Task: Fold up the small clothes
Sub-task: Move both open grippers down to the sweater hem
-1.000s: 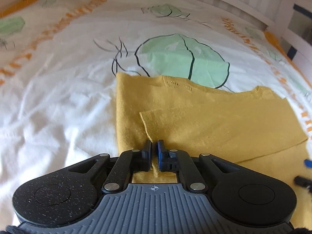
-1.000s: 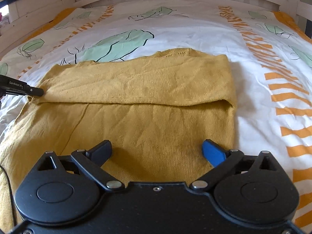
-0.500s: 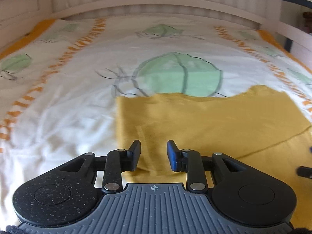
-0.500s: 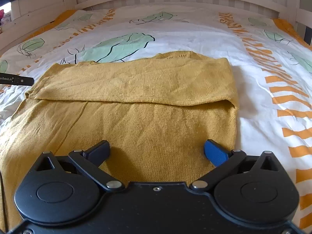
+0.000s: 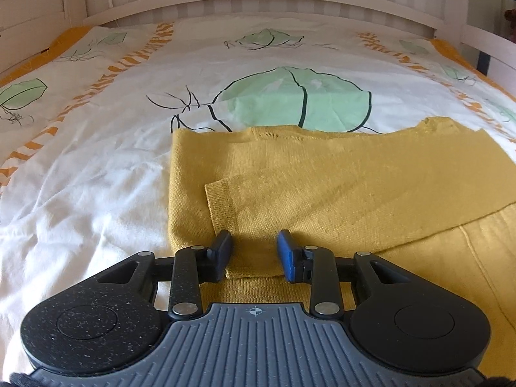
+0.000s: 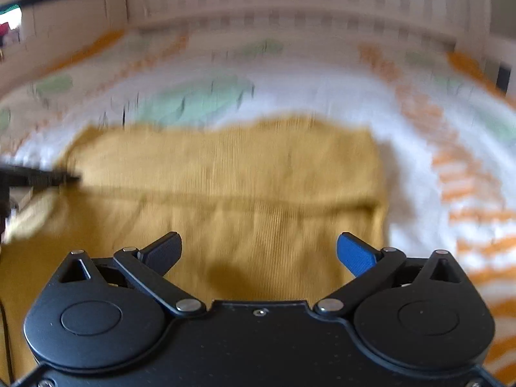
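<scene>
Just ahead, sweater sleeve cuff, left hand-held gripper parted

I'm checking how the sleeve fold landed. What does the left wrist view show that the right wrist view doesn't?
Only the left wrist view shows the sleeve cuff sharply, lying flat across the yellow sweater, with the left gripper, its jaws just opened, clear of it. Only the right wrist view, though blurred, shows the sweater's right edge and the open right gripper. Both show the leaf-print bedsheet.
</scene>
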{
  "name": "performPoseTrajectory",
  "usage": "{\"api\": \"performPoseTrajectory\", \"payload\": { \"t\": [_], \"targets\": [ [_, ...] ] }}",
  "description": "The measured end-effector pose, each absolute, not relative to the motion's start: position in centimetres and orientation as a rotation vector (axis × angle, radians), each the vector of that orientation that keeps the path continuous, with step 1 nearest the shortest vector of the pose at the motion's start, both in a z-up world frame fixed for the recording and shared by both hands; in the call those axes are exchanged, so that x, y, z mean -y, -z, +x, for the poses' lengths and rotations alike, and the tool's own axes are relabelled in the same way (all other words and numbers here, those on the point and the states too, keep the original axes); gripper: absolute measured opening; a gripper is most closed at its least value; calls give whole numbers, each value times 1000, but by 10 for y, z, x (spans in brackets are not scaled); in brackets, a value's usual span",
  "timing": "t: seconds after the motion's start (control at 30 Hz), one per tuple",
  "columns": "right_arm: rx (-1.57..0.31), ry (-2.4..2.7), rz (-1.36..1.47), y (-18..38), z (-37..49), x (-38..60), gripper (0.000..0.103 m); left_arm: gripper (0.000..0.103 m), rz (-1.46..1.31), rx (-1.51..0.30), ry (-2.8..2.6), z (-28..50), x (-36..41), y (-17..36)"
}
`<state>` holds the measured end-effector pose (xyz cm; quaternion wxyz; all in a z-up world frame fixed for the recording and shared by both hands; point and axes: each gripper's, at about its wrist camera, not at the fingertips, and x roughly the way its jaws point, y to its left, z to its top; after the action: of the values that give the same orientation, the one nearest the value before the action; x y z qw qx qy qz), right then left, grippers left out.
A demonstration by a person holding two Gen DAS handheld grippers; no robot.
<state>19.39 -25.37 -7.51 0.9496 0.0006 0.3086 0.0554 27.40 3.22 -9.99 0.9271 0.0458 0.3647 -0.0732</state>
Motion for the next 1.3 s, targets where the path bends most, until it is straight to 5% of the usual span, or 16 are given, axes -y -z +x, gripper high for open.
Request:
{"api": "performPoseTrajectory", "payload": {
  "t": [0.1,0.27,0.53,1.3],
  "targets": [
    [-543,-115,-6,63,205,257,102,32,86,-750,152,274,-33,100],
    [-735,-57,141,95,243,287,102,32,94,-754,147,275,-31,100],
    [-759,-78,153,87,222,290,102,37,59,-809,123,270,-37,86],
    [-948,-73,403,44,88,325,103,45,-90,-985,174,74,-104,54]
  ]
}}
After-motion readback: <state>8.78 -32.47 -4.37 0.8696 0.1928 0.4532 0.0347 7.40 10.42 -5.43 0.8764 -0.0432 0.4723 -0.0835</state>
